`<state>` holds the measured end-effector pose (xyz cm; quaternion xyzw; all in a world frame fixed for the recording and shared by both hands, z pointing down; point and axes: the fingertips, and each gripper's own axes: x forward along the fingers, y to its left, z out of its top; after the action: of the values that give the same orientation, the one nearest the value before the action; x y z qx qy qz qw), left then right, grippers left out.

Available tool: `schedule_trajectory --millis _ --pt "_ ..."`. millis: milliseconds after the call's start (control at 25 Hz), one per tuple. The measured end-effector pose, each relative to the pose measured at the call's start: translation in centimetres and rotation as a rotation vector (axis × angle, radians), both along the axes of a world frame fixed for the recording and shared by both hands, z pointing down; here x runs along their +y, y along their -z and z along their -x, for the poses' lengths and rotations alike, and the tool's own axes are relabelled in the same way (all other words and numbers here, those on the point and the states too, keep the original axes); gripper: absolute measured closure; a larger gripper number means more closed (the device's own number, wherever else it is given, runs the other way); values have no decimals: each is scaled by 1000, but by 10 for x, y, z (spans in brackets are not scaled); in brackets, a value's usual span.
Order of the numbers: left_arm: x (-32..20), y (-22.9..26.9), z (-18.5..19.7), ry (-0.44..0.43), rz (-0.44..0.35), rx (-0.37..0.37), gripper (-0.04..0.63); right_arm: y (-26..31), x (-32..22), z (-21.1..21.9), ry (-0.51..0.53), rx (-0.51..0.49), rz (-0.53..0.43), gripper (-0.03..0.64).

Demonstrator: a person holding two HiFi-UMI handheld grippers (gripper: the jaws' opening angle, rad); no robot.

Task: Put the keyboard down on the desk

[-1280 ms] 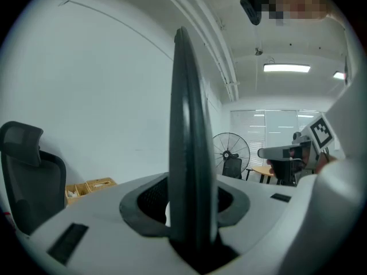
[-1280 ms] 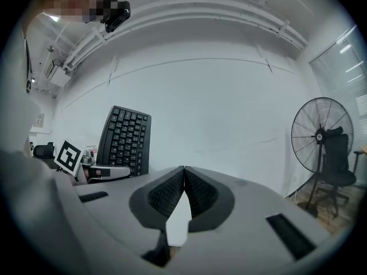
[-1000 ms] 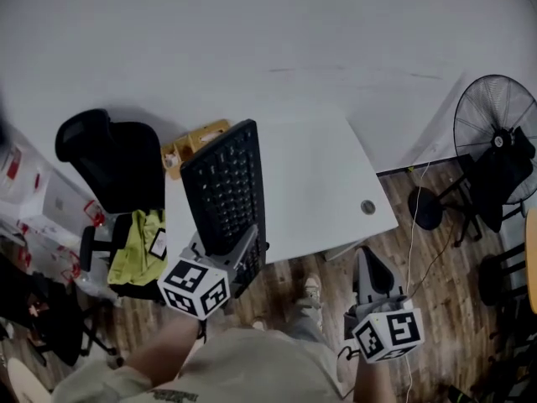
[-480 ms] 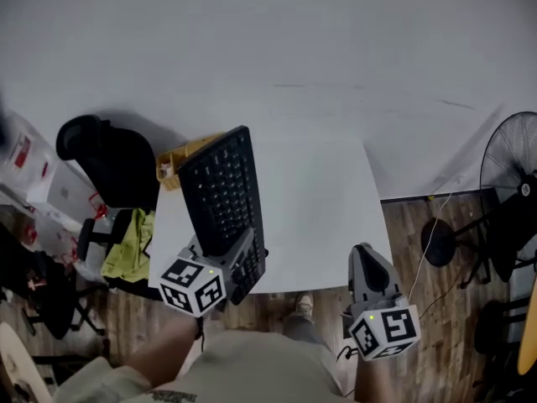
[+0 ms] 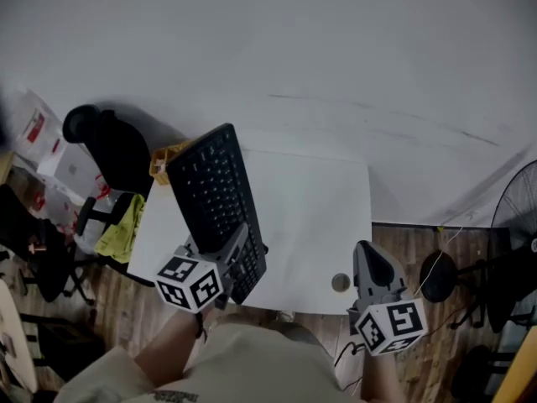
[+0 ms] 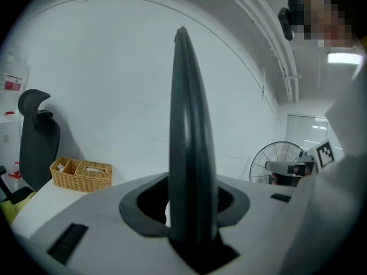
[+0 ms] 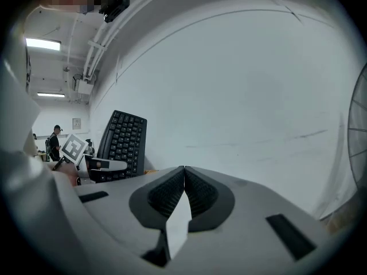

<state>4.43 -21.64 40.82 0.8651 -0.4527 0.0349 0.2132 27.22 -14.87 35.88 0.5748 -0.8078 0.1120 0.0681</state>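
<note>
A black keyboard (image 5: 214,196) hangs over the left part of the white desk (image 5: 310,217), held off it by its near end. My left gripper (image 5: 239,248) is shut on that end. In the left gripper view the keyboard (image 6: 189,136) rises edge-on between the jaws of that gripper (image 6: 192,211). From the right gripper view the keyboard (image 7: 123,142) stands tilted, keys facing me. My right gripper (image 5: 373,263) is at the desk's front right corner, and there its jaws (image 7: 184,179) are shut with nothing between them.
A black office chair (image 5: 113,149) with green cloth (image 5: 117,229) stands left of the desk. A wicker basket (image 6: 80,173) sits at the desk's far left corner. A cable grommet (image 5: 340,282) is near the front edge. A floor fan (image 5: 516,208) stands on the right.
The desk has slid down and toward me in the head view, so both grippers now sit over its front edge. The keyboard stays in the left gripper, shifted slightly left.
</note>
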Motion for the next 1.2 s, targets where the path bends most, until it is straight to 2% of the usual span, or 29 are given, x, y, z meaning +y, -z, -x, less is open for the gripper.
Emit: schedule_trajectory --millis 320,600,920,1200 --pt "3 3 -4 16 36 25 434 -8 -9 -2 42 -8 7 592" --pt "0 -8 -7 -16 87 57 434 -12 -11 9 36 1 22 592" --pt "-49 -40 -26 -56 200 151 434 -14 -34 13 43 -4 55 591" --pt "-99 -81 -40 -83 288 178 434 -35 -63 27 63 19 102 591"
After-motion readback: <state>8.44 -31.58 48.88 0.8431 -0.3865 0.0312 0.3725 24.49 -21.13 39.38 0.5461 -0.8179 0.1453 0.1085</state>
